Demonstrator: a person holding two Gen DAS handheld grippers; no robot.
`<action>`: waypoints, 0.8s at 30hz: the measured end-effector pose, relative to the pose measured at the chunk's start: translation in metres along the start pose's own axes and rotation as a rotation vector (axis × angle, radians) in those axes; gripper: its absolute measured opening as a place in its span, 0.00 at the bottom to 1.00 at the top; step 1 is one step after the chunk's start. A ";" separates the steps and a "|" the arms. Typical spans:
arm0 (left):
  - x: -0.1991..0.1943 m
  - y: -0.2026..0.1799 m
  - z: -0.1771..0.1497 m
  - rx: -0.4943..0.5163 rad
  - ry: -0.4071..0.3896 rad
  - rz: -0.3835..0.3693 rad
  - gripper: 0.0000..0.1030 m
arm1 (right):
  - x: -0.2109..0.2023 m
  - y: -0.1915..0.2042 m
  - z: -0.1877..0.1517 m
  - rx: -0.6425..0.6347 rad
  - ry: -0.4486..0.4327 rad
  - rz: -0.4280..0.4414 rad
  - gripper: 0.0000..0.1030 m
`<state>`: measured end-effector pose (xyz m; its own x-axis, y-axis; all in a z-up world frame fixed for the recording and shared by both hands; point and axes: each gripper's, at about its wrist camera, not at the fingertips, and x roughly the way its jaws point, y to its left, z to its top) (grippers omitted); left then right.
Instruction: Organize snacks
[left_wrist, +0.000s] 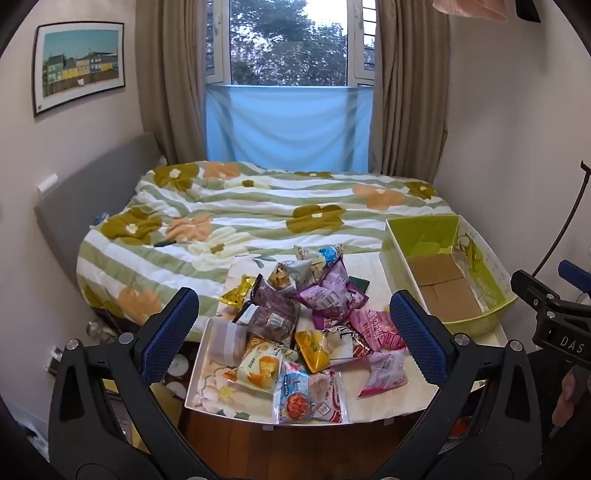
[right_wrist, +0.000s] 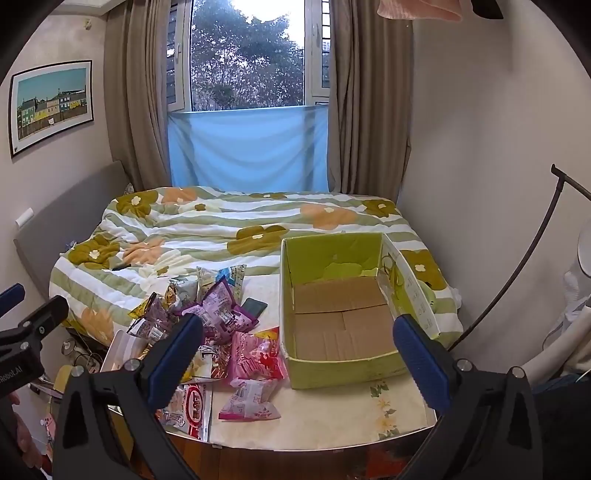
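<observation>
A pile of snack packets (left_wrist: 295, 317) lies on a small white table (left_wrist: 391, 402) at the foot of a bed; the packets are purple, pink, yellow and white. The pile also shows in the right wrist view (right_wrist: 218, 332). An open green cardboard box (left_wrist: 450, 280), empty inside, stands on the table's right side and shows in the right wrist view (right_wrist: 340, 317). My left gripper (left_wrist: 295, 332) is open and empty, held above the pile. My right gripper (right_wrist: 299, 350) is open and empty, held before the box's near wall.
A bed with a flowered green-striped quilt (left_wrist: 258, 210) lies behind the table. A grey headboard (left_wrist: 92, 199) stands at the left, walls at both sides. A dark phone-like object (right_wrist: 255, 307) lies between pile and box. A black curved stand (right_wrist: 524, 258) rises at the right.
</observation>
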<state>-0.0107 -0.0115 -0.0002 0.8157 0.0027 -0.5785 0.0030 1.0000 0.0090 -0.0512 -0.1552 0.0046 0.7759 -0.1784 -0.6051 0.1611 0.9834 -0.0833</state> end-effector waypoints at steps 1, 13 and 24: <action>-0.001 -0.001 0.000 0.000 -0.004 0.003 0.99 | -0.001 0.000 0.000 0.000 -0.002 0.001 1.00; 0.000 0.005 0.002 -0.002 -0.001 0.006 0.99 | 0.000 0.002 0.004 -0.008 -0.011 0.002 1.00; 0.001 0.001 0.004 0.003 0.001 0.008 0.99 | 0.001 -0.002 0.004 0.006 -0.003 0.011 1.00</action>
<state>-0.0073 -0.0105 0.0027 0.8150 0.0108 -0.5793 -0.0020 0.9999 0.0158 -0.0482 -0.1575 0.0073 0.7798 -0.1672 -0.6033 0.1558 0.9852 -0.0718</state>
